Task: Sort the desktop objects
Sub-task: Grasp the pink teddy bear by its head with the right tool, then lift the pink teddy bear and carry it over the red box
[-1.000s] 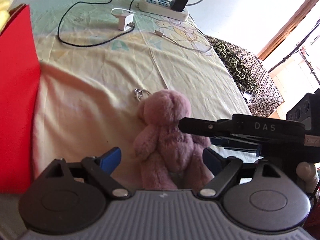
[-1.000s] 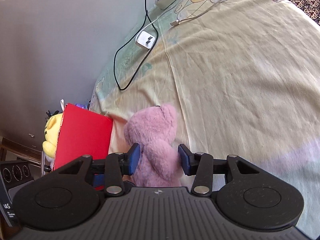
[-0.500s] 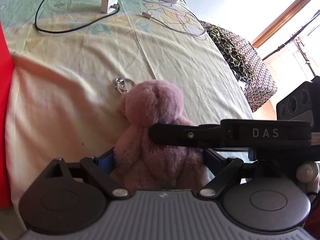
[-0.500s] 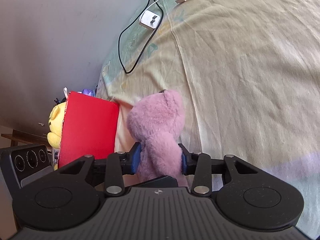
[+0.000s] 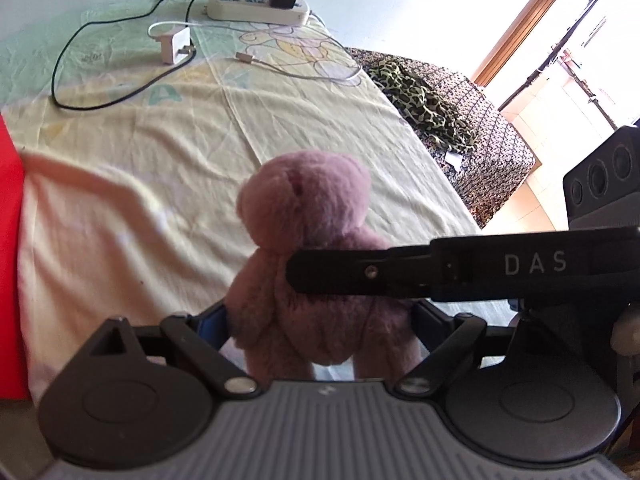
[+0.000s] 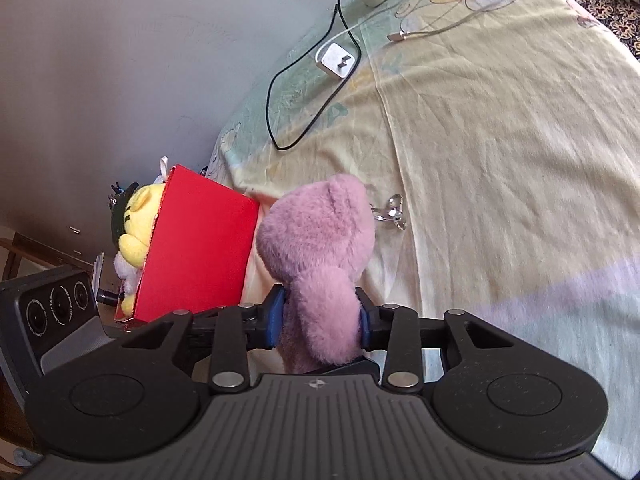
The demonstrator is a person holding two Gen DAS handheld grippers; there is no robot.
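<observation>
A pink plush bear (image 5: 304, 200) stands upright, seen from behind in the left wrist view. My right gripper (image 6: 320, 316) is shut on the lower part of the bear (image 6: 316, 240), its blue pads pressing into the fur. One black right finger (image 5: 360, 272) crosses the bear's back. My left gripper (image 5: 320, 318) is open, with its jaws wide on either side of the bear's body. A metal keyring (image 6: 390, 212) hangs off the bear's head. Just left of the bear is a red box (image 6: 196, 248) holding a yellow plush (image 6: 136, 216).
A yellow sheet (image 5: 160, 168) covers the surface. At the far end lie a white charger (image 5: 174, 44), a power strip (image 5: 256, 6), a black cable (image 5: 100, 100) and a white cable (image 5: 304, 74). A camouflage cloth (image 5: 424, 104) lies on a patterned seat at the right.
The right jaws have closed on the bear and it has come up from lying on the sheet to upright. The left jaws stay wide around it.
</observation>
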